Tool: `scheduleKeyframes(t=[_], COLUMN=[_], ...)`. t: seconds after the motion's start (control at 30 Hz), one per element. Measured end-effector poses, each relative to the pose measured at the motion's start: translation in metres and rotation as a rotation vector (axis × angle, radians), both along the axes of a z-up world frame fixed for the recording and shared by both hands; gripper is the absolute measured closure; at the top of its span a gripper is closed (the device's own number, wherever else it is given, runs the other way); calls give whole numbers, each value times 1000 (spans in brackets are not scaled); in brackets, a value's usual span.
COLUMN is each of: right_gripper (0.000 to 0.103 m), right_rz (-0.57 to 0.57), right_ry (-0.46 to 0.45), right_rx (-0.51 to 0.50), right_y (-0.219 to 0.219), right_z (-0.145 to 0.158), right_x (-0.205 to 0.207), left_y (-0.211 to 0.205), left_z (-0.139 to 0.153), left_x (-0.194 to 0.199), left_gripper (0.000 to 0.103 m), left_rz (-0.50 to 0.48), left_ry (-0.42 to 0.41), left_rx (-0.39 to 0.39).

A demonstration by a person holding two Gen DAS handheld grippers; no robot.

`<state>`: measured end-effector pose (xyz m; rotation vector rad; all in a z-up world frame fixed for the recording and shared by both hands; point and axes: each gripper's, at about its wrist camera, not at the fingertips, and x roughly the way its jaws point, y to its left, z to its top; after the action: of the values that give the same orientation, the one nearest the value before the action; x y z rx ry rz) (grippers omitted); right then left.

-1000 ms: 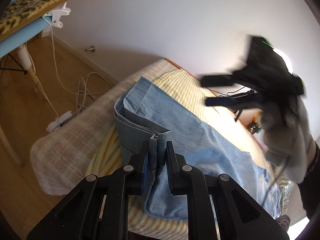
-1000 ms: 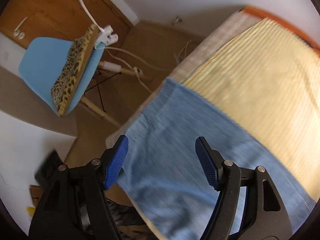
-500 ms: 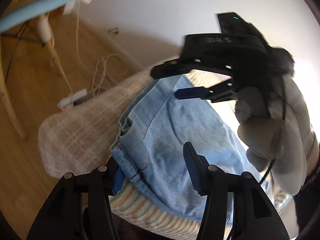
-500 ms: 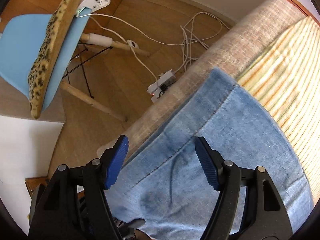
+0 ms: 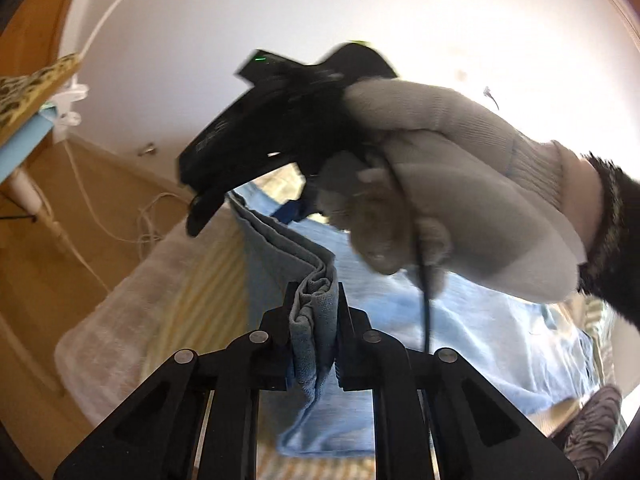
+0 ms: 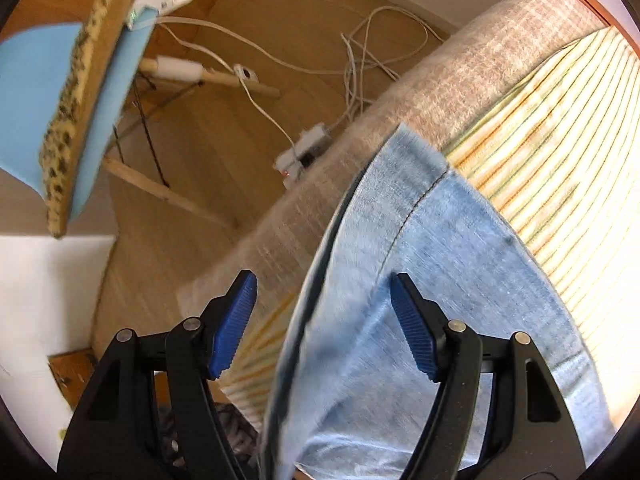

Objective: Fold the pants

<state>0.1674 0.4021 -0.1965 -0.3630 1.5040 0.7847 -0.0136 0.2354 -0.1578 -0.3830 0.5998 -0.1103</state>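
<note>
Light blue denim pants point(image 5: 480, 340) lie on a striped yellow sheet point(image 6: 540, 120) over a bed. My left gripper point(image 5: 314, 292) is closing, its pads pressing a bunched fold of the pants' layered edge lifted off the sheet. That raised edge point(image 6: 320, 280) runs up between the blue pads point(image 6: 236, 324) of my right gripper point(image 6: 324, 320), which points steeply down and stands open, touching nothing. In the left wrist view a gloved hand point(image 5: 460, 184) holds the right gripper point(image 5: 242, 218) just beyond the lifted fold.
A grey checked blanket point(image 6: 480, 52) covers the bed's corner. On the wooden floor lie a white power strip point(image 6: 304, 152) and loose cables point(image 6: 360, 48). A blue chair point(image 6: 28, 96) with a leopard cushion point(image 6: 80, 80) stands to the left. A white wall point(image 5: 280, 8) is behind.
My left gripper opened, then shut again on a thicker bunch of denim and lifted it. The right gripper came down over the pants' edge, close in front of the left.
</note>
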Motion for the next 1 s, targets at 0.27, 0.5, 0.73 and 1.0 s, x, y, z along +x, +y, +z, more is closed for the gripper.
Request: scheduleKeyframes(t=[0.27, 0.5, 0.73, 1.0], right_gripper=[92, 94, 95, 95], right_rz=[-52, -63, -60, -114], right_ry=[-34, -97, -141, -151], right_rx=[65, 223, 217, 312], right_y=[-39, -42, -30, -48], right_z=[14, 93, 99, 147], right_x=[9, 2, -4, 0], left_y=[6, 43, 46, 65], left_z=[4, 59, 52, 93], left_x=[2, -13, -10, -12], left_gripper=[91, 91, 92, 92], left_rz=[-17, 24, 31, 38], left_ry=[-3, -142, -102, -157], left_rx=[-61, -139, -133, -150])
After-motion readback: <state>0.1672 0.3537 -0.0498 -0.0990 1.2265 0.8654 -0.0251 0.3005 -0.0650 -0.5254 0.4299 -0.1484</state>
